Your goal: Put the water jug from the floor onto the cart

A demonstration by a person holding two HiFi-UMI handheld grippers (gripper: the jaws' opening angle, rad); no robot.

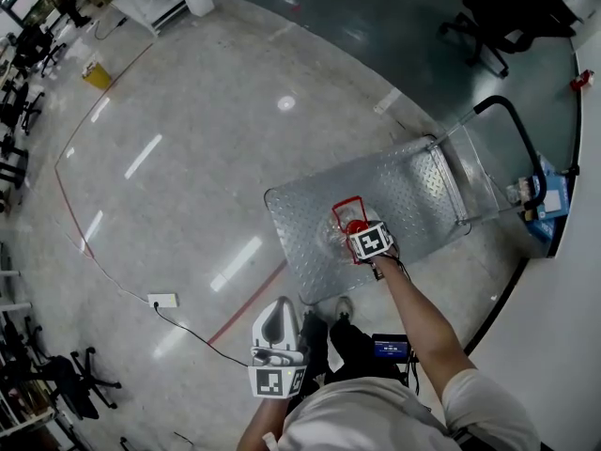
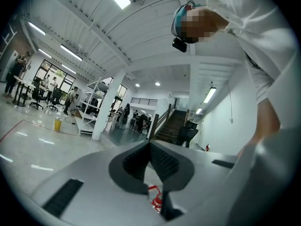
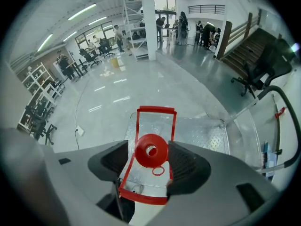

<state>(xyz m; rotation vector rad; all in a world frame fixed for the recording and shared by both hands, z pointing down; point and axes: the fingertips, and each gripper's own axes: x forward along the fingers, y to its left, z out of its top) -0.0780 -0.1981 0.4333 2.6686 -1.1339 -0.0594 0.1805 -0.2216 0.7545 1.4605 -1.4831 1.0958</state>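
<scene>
**Q:** Where is the water jug (image 1: 344, 222)?
**A:** It stands on the cart (image 1: 413, 191), on the steel deck toward its 7 o'clock corner. The push bar (image 1: 521, 134) is at the 2 o'clock end. Only the head view shows this placement and the floor (image 1: 188, 158) around the cart.

**Q:** What is the state of the right claw (image 3: 148, 144)?
**A:** Only the right gripper view shows it. The jaws pinch the jug's top, one pad on each side of the red cap (image 3: 150, 150). The red rectangular carry handle (image 3: 156, 110) runs from 12 to 6 o'clock between them. In the head view the marker cube (image 1: 373, 241) covers this.

**Q:** What does the jug look like?
**A:** It has a clear body, a red cap with a pale centre, and a small red ring (image 3: 158, 171) beside the cap.

**Q:** And the left claw (image 2: 150, 142)?
**A:** Its jaws are pressed together with nothing between them. It sits at 6 o'clock near the person (image 1: 376, 421) and is aimed up at the ceiling (image 2: 94, 32).
</scene>
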